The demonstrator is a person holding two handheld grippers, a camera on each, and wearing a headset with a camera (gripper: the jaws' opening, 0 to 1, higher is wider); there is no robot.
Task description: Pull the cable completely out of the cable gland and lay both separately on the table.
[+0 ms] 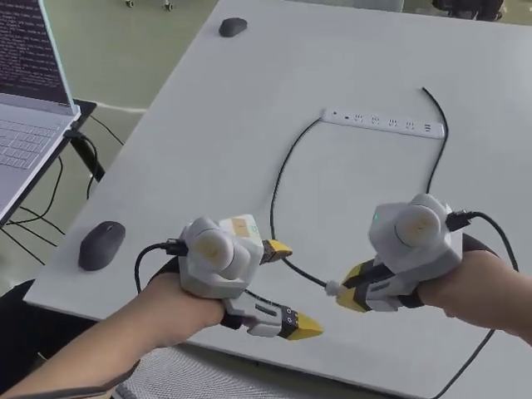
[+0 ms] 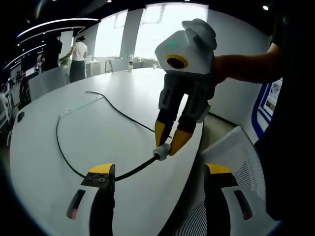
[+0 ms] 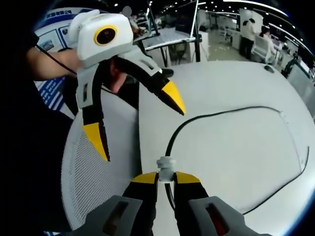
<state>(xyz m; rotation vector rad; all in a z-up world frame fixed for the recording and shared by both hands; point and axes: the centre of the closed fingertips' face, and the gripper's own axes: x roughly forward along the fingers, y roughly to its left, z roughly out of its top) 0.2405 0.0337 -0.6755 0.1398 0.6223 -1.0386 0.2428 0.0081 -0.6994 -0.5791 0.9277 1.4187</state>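
Plainly, the right gripper (image 1: 342,291) has its jaws closed nearly all the way on the white cable gland (image 1: 333,288). In the right gripper view the yellow tips pinch the cable gland (image 3: 166,166) from both sides, and the black cable (image 3: 221,114) comes out of its far end and also runs back between the jaws. The cable is therefore threaded through the gland, not free of it.

The left gripper (image 1: 293,287) is wide open and holds nothing. One yellow tip is at the table's near edge and the other is further in, close to the cable. In the left gripper view its own jaws stand well apart at the bottom, and the right gripper (image 2: 167,142) comes down from above with the cable gland (image 2: 161,151) in its tips, just above the table near that edge.

From the gland the cable (image 1: 277,179) lies on the white table (image 1: 249,100) and curves left, then far, toward the left end of a white power strip (image 1: 382,123).

A dark mouse (image 1: 101,244) sits near the left edge, another mouse (image 1: 233,27) is at the far side, and an open laptop (image 1: 25,125) stands off the table to the left.
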